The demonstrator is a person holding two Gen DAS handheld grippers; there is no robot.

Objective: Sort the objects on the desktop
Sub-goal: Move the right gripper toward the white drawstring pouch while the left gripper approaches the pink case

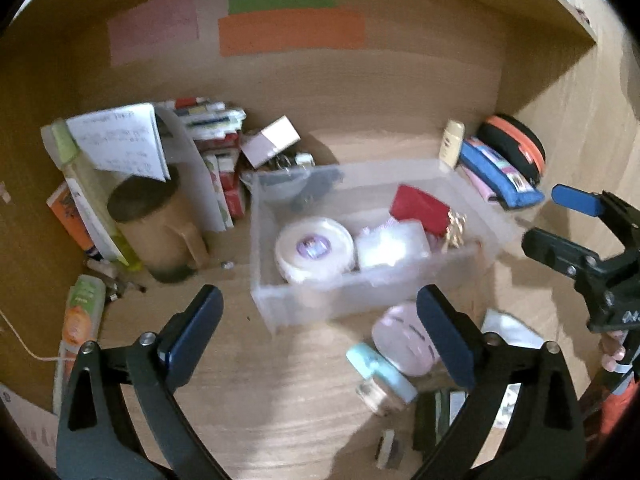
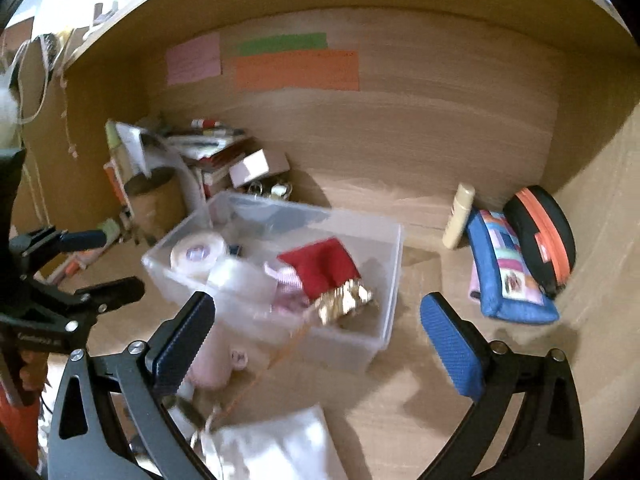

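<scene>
tongs l (image 1: 320,336) & r (image 2: 316,336) both wide open, nothing gripped; clear bin (image 1: 460,268) just ahead w/ red pouch (image 2: 320,266).

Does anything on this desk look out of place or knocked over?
Yes. A small jar with a pale blue lid lies tipped on its side in front of the clear bin, not in it. At the back left, an open notebook leans crookedly over the brown mug.
</scene>
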